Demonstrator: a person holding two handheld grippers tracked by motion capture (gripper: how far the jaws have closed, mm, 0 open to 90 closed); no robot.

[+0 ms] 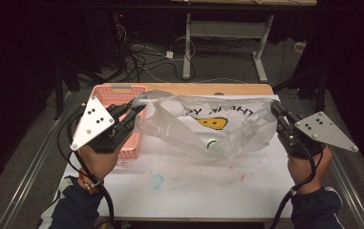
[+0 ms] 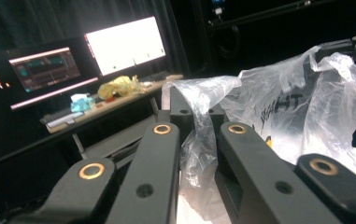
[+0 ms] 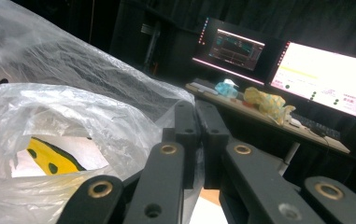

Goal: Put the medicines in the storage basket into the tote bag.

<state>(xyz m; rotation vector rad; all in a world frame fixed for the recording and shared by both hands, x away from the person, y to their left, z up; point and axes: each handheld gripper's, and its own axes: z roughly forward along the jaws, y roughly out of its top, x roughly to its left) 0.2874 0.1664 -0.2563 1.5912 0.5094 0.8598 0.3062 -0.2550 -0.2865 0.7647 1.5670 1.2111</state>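
Seen from the high view, we held a clear plastic bag point(image 1: 203, 125) stretched between the two grippers above the desk point(image 1: 194, 186). The left gripper point(image 1: 131, 112) was clamped on one twisted handle of the bag; in the left gripper view that handle point(image 2: 199, 126) ran down between the closed jaws, bunched and crumpled. The right gripper point(image 1: 275, 110) was pinched on the opposite edge of the bag, and in the right gripper view its jaws met with the film gathered beside and under them. The bag hung slack in the middle, its underside resting on the white paper sheet point(image 1: 184, 176) that covered the desk. Black lettering and a yellow smiling face point(image 1: 213, 123) were printed on the film. Inside the bag, low and toward its near side, lay a bottle with a green ring at its neck point(image 1: 211, 143). A pink basket point(image 1: 122, 95) stood at the far left of the desk, just behind and beneath our left gripper. Faint blue and red stains marked the paper in front of the bag.
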